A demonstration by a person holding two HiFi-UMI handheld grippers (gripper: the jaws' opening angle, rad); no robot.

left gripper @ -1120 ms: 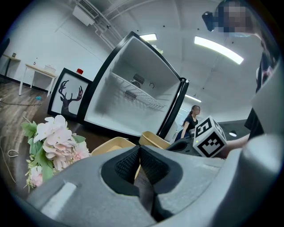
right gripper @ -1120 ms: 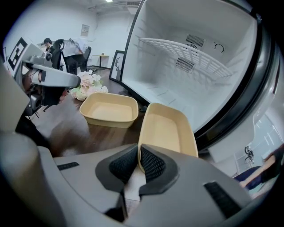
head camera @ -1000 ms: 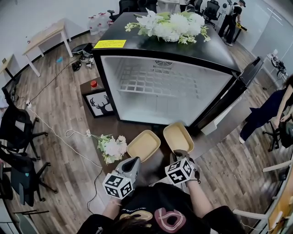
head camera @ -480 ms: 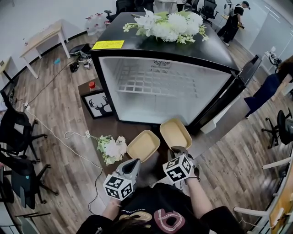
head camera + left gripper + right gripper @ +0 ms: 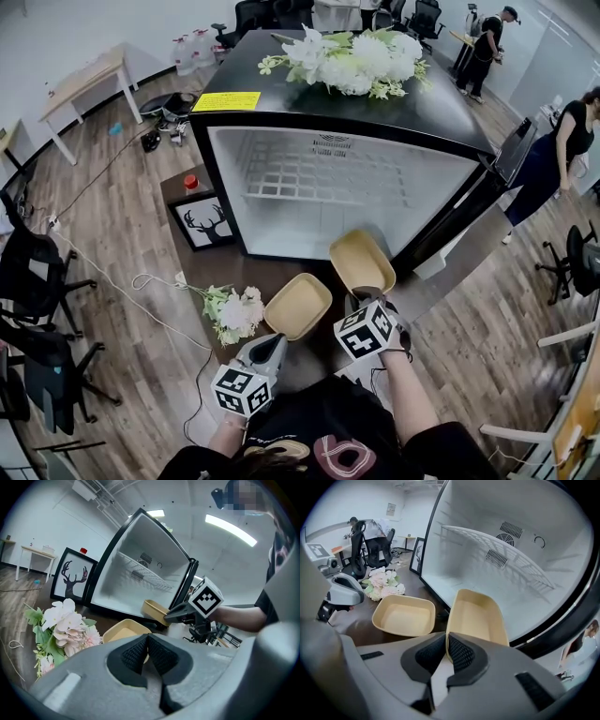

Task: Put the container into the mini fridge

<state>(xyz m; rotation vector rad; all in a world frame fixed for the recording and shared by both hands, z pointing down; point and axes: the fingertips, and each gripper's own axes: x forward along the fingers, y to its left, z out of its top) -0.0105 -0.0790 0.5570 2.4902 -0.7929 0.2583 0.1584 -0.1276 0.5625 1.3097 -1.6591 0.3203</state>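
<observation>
i am keeping the left gripper nearest me with its jaws clenched on nothing, idling low by my body. just ahead, the right gripper is pinching the near short rim of the container, one pad inside the wall and one outside, so the tray is reaching away from the jaws toward the fridge, with its far end sitting just before the open front. i am judging it as light and empty, thin-walled and a bit springy, so it is probably flexing at the rim rather than staying stiff. with only one end gripped, it is likely wanting to droop or twist. the surface is looking smooth, so i am treating the hold as slippery and favouring the middle of that short rim, bitten deep, not a corner. left of it, the second container is lying flat on the dark mat, well clear of the jaws, with the flowers beyond it to the left. farther on, the fridge is standing open and bare inside, and its wire shelf is sitting high enough that the floor below is looking like the easier landing.
</observation>
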